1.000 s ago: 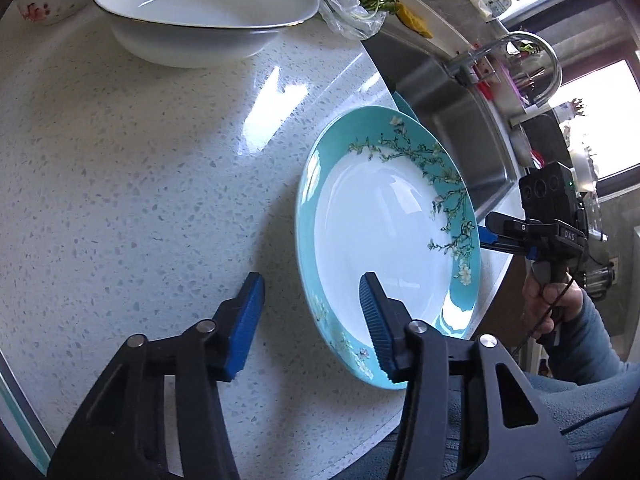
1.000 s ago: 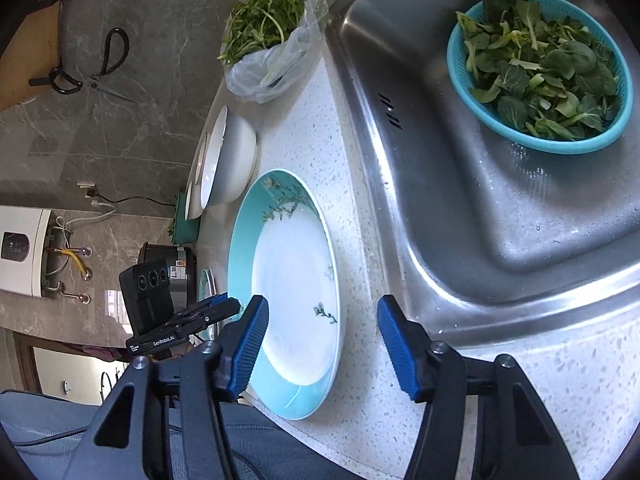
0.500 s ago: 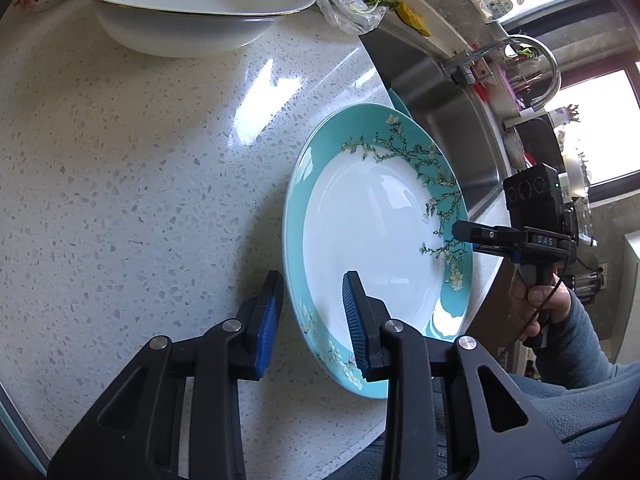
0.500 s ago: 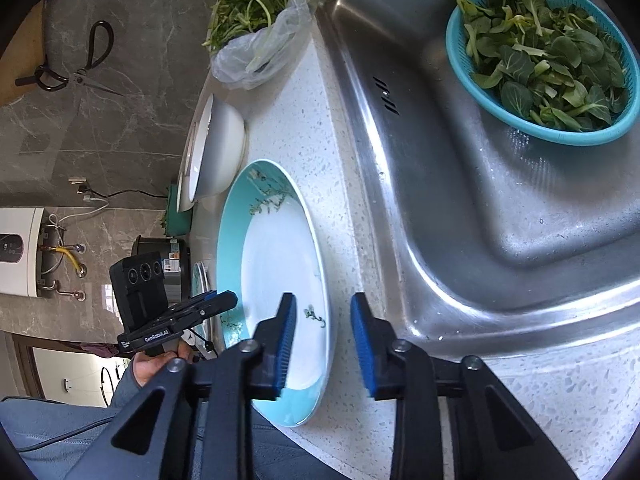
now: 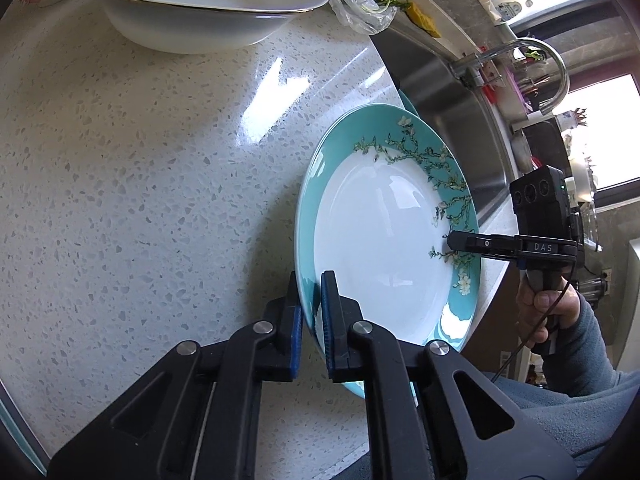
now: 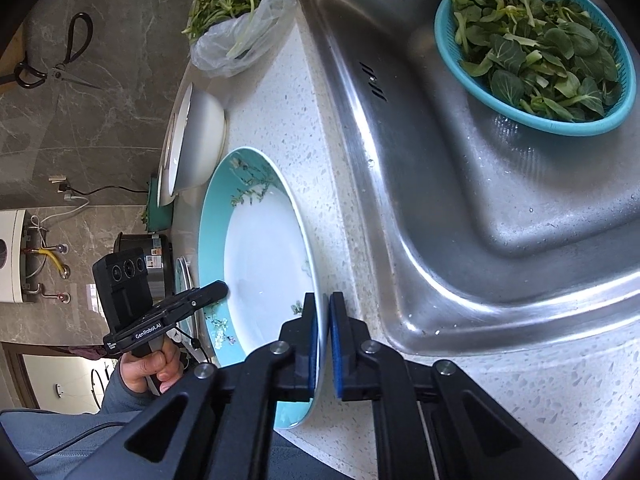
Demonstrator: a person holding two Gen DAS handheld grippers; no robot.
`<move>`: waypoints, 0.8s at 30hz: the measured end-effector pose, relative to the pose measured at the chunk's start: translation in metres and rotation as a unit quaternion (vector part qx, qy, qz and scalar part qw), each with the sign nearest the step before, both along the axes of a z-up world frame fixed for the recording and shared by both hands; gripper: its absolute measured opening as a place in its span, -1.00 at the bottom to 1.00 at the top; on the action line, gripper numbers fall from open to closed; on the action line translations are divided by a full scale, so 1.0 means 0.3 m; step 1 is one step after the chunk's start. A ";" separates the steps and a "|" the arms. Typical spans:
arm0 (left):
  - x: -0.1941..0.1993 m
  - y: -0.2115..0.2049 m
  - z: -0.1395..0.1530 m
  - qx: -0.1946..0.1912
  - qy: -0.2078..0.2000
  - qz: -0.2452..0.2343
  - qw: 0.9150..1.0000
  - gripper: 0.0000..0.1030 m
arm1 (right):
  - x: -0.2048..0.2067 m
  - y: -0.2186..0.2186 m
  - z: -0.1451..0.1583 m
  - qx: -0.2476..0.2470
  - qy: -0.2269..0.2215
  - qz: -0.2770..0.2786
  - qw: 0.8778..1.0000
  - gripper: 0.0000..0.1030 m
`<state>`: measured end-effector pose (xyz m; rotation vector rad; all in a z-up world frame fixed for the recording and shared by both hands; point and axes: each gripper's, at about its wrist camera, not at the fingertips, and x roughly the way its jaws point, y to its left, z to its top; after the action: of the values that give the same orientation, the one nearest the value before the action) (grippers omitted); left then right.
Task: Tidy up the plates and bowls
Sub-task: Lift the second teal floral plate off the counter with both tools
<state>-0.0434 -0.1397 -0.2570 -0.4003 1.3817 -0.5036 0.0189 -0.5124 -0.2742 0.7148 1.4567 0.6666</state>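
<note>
A: Starting at the jaws: the left gripper (image 5: 311, 316) is pinched on the near-left rim of the teal plate (image 5: 384, 248), one blue pad above the rim and one under it. The right gripper (image 6: 323, 320) is clamped the same way on the opposite rim, on the sink side.

B: So nothing is spread?

A: No, both pairs are pressed onto the rim with only the plate's edge between them.

B: And where does the plate sit?

A: On the speckled bench (image 5: 140, 184), near its front edge and just left of the steel sink (image 6: 460, 184). A second teal rim seems to peek out beneath its far edge.

B: How should it handle?

A: Glazed ceramic: stiff, fairly heavy, slippery and breakable. The two opposite rim grips suit it, kept level. The white bowl (image 5: 208, 4) stands farther back on the bench.
</note>
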 end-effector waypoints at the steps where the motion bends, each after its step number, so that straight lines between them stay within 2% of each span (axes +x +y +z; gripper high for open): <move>1: 0.000 -0.001 0.001 0.001 -0.001 0.000 1.000 -0.87 | 0.000 0.000 0.000 0.000 0.001 -0.001 1.000 -0.84; 24: -0.021 0.016 0.036 0.006 -0.029 -0.007 1.000 -0.87 | 0.005 0.027 0.051 -0.027 -0.039 0.003 0.999 -0.83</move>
<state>-0.0499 -0.1349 -0.2461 -0.3638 1.3319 -0.5138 0.0204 -0.5044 -0.2588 0.6360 1.4008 0.6502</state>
